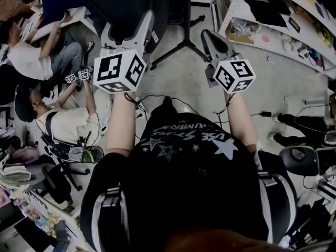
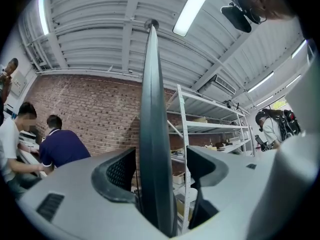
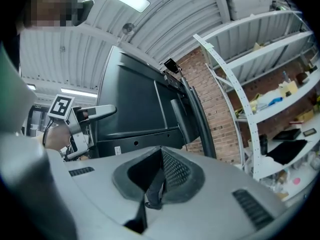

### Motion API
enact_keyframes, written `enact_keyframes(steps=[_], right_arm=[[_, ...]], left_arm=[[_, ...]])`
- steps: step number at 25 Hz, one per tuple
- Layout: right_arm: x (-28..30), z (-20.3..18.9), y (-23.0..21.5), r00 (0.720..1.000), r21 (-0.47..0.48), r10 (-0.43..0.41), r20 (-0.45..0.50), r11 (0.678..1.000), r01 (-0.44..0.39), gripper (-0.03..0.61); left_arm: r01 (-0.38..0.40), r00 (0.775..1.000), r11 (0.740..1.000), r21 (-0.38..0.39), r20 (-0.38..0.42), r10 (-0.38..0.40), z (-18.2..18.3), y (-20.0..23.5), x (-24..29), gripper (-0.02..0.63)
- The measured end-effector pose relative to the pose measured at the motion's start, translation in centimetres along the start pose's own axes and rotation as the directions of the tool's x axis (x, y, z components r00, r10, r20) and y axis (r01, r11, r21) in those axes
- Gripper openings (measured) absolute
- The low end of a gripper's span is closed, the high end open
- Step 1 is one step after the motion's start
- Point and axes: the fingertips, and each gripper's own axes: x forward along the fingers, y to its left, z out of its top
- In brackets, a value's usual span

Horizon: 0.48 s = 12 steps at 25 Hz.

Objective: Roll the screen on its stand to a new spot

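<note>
Left gripper (image 2: 160, 170) wide — astride screen (image 2: 150, 84)

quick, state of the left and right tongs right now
left tongs: open, with the edge of the screen between them but not pinched
right tongs: closed, holding nothing

Black T-shirt (image 1: 189, 161) with white stars and lettering, grey left hand-held gripper (image 1: 137, 29), matching right hand-held gripper (image 1: 206, 34), black-and-white marker cubes (image 1: 119, 70)
</note>
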Motion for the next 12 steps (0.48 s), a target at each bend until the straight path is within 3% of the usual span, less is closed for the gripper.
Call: enact_keyframes(steps=[5, 12], right_arm=[[1.6, 0.4, 0.3, 1.0, -0.011, 0.01, 0.002, 1.0, -0.01, 0.007], [3.3, 0.8, 1.2, 1.0, -0.033, 0.028, 0.009, 0.999, -0.028, 0.008]], left_arm=[[0.008, 1.0, 0.998, 0.065, 0.004, -0.008, 0.3, 0.0, 0.7, 0.339], [0.011, 0.999, 0.998, 0.054, 0.045, -0.014, 1.5, 0.7, 0.7, 0.322]])
